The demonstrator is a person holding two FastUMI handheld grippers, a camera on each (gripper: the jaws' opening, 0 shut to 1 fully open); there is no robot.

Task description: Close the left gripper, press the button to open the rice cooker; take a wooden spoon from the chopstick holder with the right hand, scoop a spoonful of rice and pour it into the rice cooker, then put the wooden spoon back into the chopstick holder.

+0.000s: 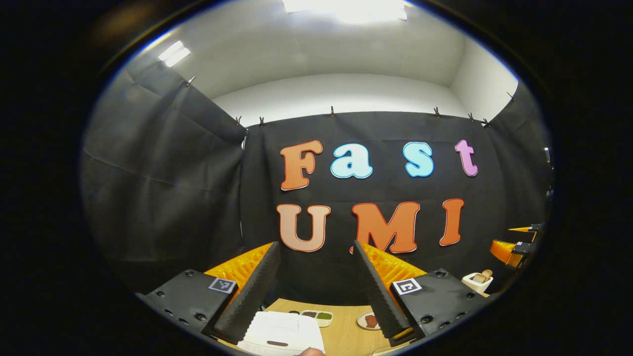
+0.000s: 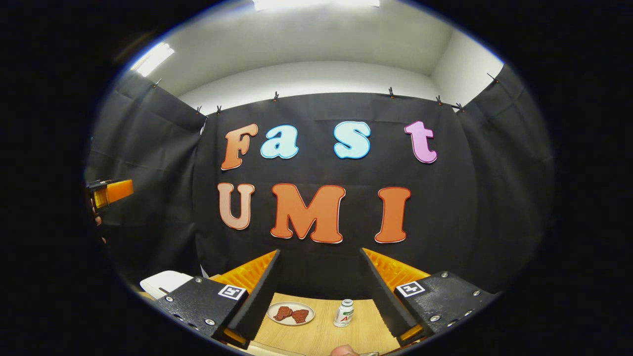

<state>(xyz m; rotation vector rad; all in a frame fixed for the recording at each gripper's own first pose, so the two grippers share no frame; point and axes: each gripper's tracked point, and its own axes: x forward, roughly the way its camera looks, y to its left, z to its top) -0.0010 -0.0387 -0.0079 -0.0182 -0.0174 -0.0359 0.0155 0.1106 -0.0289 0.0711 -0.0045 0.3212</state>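
I read: recording booth | black cloth walls point(image 2: 470, 207) clipped up | pale wooden table point(image 2: 316, 331) | white room ceiling point(image 1: 326, 44) above

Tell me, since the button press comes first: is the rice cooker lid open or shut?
Shut. In the left gripper view the rice cooker has its white lid lying flat.
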